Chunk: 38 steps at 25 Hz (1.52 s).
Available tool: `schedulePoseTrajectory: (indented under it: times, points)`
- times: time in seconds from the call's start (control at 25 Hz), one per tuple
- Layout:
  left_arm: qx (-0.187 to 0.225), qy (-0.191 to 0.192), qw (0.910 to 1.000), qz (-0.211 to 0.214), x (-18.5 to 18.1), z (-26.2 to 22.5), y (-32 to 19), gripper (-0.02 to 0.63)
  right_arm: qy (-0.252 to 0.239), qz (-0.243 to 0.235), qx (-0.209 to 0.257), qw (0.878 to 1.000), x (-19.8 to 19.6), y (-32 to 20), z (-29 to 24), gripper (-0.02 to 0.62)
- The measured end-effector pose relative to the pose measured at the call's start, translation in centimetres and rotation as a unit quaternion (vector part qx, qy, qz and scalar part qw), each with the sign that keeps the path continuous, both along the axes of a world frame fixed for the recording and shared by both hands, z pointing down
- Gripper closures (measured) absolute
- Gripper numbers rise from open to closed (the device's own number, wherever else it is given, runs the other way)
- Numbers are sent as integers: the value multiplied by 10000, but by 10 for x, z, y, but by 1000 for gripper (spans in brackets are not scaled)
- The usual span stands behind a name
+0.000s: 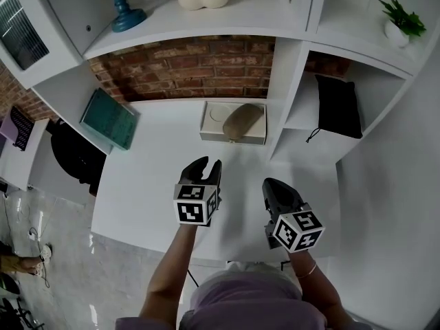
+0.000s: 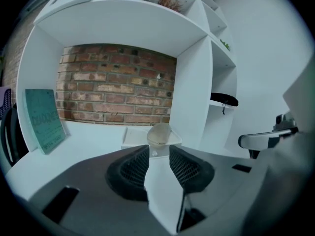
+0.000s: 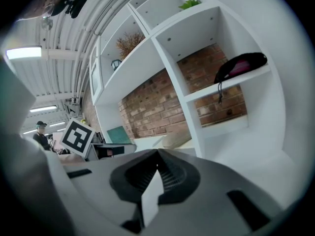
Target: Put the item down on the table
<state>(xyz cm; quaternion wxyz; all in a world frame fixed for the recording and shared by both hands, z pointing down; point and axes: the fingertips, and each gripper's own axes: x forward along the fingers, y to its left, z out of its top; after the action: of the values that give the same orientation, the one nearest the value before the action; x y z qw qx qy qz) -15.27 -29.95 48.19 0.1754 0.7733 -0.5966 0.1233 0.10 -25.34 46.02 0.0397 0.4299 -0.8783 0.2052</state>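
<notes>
Item [image 1: 242,120], a tan oval, lies on a white box [image 1: 212,130] ahead of both tongs: left gripper [image 1: 206,165] part-open and empty, right gripper [image 1: 272,184] closed on nothing.

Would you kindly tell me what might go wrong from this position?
1. The left tongs gape only narrowly and the right tongs are shut, both empty; reaching for the brown oval item like this may shove it off its white box.
2. The shelf divider stands close beside the box, so the right tongs might knock it.
</notes>
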Motion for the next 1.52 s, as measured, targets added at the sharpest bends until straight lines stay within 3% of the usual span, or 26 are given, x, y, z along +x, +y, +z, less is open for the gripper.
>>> schedulePoseTrajectory:
  times: [0.48, 1.52]
  points:
    - [70, 116, 9990, -426, -15, 2, 45, 577, 55, -234, 56, 9997, -9, 11, -3, 594]
    - [257, 447, 9957, -768, -23, -5, 99, 606, 336, -656, 283, 9969, -24, 28, -8, 595]
